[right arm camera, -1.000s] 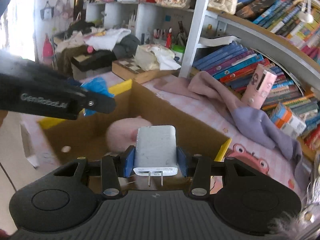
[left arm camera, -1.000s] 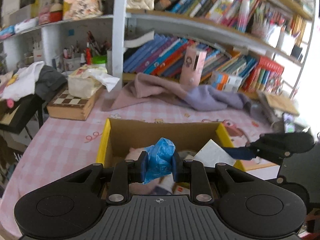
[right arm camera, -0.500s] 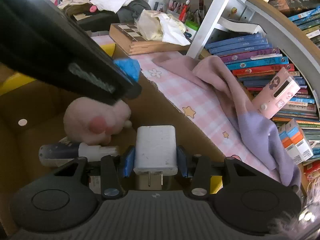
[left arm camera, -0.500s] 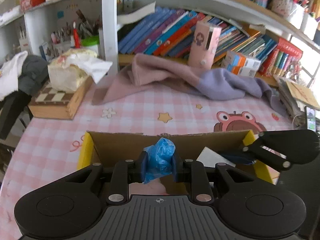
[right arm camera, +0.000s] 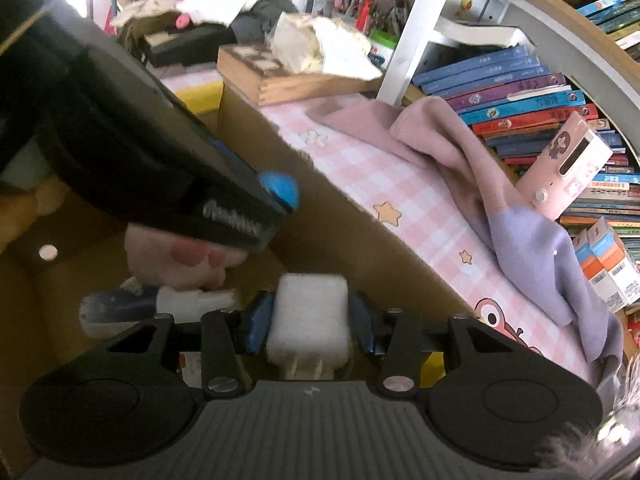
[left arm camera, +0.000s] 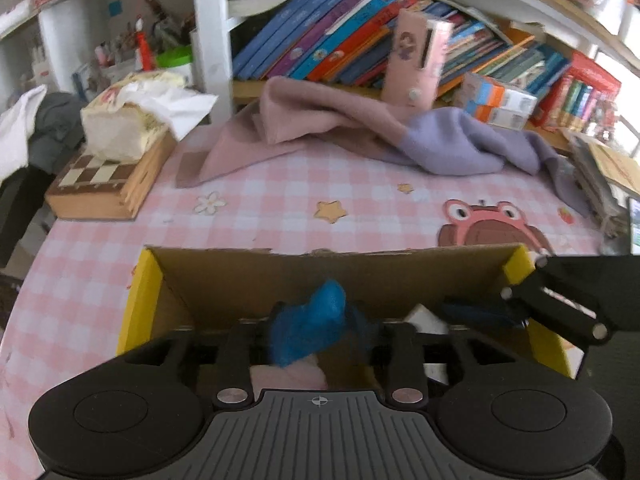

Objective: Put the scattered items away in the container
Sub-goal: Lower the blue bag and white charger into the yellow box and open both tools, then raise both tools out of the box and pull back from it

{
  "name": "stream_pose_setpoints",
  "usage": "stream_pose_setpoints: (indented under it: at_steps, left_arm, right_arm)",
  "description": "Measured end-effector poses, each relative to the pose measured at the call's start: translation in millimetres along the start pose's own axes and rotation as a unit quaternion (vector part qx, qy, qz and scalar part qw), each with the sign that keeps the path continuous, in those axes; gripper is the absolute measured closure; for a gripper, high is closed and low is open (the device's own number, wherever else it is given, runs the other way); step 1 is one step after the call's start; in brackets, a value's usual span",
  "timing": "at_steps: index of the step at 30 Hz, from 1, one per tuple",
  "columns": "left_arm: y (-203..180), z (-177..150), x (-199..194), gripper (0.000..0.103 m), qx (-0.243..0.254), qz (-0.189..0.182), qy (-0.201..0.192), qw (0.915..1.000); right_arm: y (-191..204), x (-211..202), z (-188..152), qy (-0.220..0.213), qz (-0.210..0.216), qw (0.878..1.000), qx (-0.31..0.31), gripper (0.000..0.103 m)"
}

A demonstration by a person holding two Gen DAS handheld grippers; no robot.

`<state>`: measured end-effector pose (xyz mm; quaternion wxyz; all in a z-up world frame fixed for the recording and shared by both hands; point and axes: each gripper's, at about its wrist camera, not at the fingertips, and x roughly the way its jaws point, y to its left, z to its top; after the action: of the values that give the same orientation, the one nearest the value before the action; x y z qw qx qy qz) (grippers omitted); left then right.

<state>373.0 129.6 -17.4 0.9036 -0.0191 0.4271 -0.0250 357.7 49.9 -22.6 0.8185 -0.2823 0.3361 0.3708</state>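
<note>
A cardboard box (left arm camera: 320, 276) with yellow flaps lies on the pink checked table. Over its near side my left gripper (left arm camera: 318, 318) has its jaws opening. A crumpled blue bag (left arm camera: 312, 322) sits loose between them, with a gap at the right pad. In the right wrist view the left gripper (right arm camera: 276, 208) reaches in from the upper left. My right gripper (right arm camera: 310, 320) is also over the box (right arm camera: 340, 216) with jaws opening. A white plug charger (right arm camera: 308, 316) sits blurred between the pads, prongs toward the camera. Below lie a pink plush (right arm camera: 180, 264) and a white tube (right arm camera: 160, 304).
A chessboard case (left arm camera: 100, 184) with a tissue pack (left arm camera: 128, 128) stands at the far left. A pink and purple cloth (left arm camera: 360, 132) lies behind the box, with a pink upright case (left arm camera: 416, 64) and rows of books (left arm camera: 320, 48) on the shelf.
Both grippers came down over the box. The left jaws spread away from the blue bag. The right jaws widened slightly and the charger sits lower between them.
</note>
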Motion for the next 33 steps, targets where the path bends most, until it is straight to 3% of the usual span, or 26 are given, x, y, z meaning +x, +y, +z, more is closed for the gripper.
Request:
stream_pose_setpoints:
  at_steps: [1, 5, 9, 14, 20, 24, 30, 33]
  left_arm:
    - [-3.1, -1.0, -6.4, 0.022, 0.009, 0.001, -0.012, 0.9999]
    - [-13.6, -5.6, -35.6, 0.02, 0.042, 0.013, -0.061, 0.9972]
    - [-18.0, -12.6, -66.6, 0.018, 0.043, 0.018, -0.107, 0.9932]
    - [-16.7, -32.0, -105.4, 0.014, 0.016, -0.012, -0.17, 0.9852]
    - [-9.7, -59.4, -152.6, 0.011, -0.012, -0.011, -0.234, 0.9722]
    - [-7.0, -78.4, -173.6, 0.011, -0.01, -0.008, -0.235, 0.9718]
    - [-7.5, -115.1, -198.7, 0.01, -0.024, 0.048, -0.229, 0.972]
    - [-6.7, -131.5, -204.9, 0.01, -0.036, 0.059, -0.226, 0.9716]
  right_arm:
    - [-1.2, -3.6, 0.1, -0.005, 0.001, 1.0, 0.005, 0.055]
    - [-5.4, -23.2, -0.8, -0.03, 0.007, 0.999, 0.023, 0.039]
    - [-3.6, -44.1, -1.4, -0.054, 0.001, 0.998, 0.023, 0.037]
    - [2.0, -73.7, -1.7, -0.085, -0.003, 0.995, 0.043, 0.036]
    - [15.9, -116.3, -5.6, -0.138, -0.021, 0.989, 0.055, 0.031]
    - [24.1, -139.2, -13.9, -0.156, -0.044, 0.984, 0.069, 0.028]
    - [42.9, -173.4, -45.3, -0.187, -0.085, 0.971, 0.121, 0.028]
    - [52.3, -189.0, -58.8, -0.195, -0.105, 0.966, 0.135, 0.028]
